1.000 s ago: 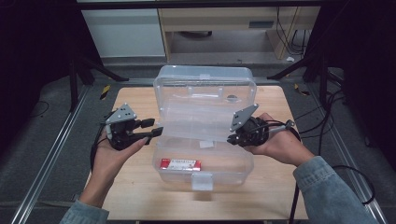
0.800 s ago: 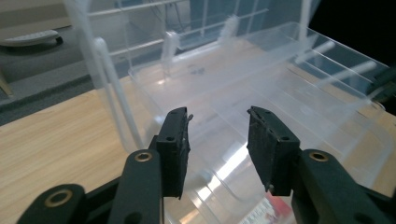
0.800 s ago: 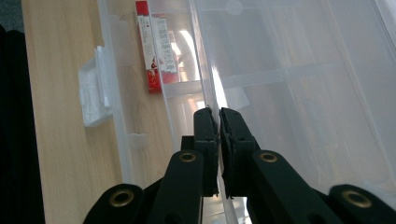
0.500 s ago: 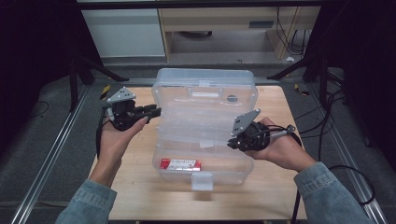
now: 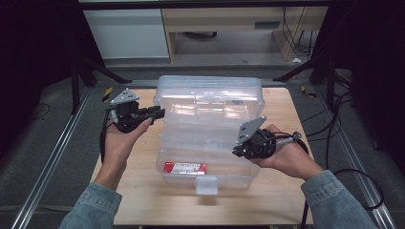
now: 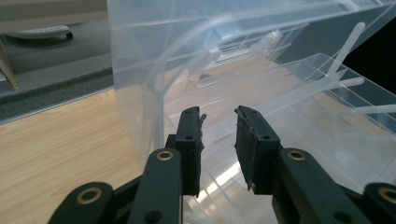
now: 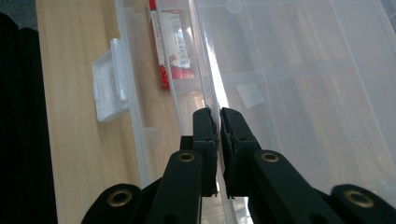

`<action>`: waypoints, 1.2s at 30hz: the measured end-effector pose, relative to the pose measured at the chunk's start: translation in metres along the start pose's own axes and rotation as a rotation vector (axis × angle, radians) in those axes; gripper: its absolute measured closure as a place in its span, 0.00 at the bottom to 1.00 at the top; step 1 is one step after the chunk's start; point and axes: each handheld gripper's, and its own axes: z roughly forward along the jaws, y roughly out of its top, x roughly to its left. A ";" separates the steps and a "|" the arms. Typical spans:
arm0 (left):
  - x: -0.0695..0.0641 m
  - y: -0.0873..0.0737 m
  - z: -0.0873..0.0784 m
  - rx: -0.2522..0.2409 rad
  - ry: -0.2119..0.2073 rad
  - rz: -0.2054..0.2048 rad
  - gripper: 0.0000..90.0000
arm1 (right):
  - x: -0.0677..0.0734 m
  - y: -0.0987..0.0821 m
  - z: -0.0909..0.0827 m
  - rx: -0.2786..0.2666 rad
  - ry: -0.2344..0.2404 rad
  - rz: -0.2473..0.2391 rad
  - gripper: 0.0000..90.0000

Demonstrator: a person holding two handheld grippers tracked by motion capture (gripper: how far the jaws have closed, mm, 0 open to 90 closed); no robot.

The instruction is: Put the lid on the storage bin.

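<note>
A clear plastic storage box stands on the wooden table with its lid swung up at the back and a clear inner tray across it. My left gripper points at the lid's left edge. Its jaws have just been closing and keep a narrow gap. Clear plastic shows in that gap, and I cannot tell whether the pads press on it. My right gripper is shut on the thin edge of the tray at the box's right side.
A red-labelled item lies in the box's front compartment, behind the white latch. Bare wood lies in front of and beside the box. Metal rails and cables flank the table.
My left gripper moved away from me, from beside the box's middle up to the lid's left edge, and its jaws narrowed. The right gripper stayed at the box's right side, shut.
</note>
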 end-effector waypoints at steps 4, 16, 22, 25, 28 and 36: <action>-0.003 -0.004 -0.001 -0.006 -0.007 -0.001 0.78 | 0.003 -0.002 0.001 0.001 0.004 0.002 0.94; -0.012 -0.017 -0.007 -0.001 -0.023 0.007 0.75 | 0.006 -0.007 0.002 -0.041 0.000 0.060 0.80; -0.011 -0.021 -0.009 -0.004 -0.024 0.004 0.74 | 0.004 -0.011 -0.007 -0.100 -0.030 0.116 0.68; -0.011 -0.023 -0.011 -0.005 -0.024 0.001 0.74 | 0.004 -0.015 -0.012 -0.113 -0.052 0.136 0.63; -0.010 -0.025 -0.013 -0.007 -0.024 -0.001 0.75 | 0.003 -0.019 -0.016 -0.124 -0.077 0.156 0.62; -0.010 -0.034 -0.015 0.013 -0.026 -0.005 0.79 | 0.004 -0.031 -0.026 -0.153 -0.096 0.199 0.68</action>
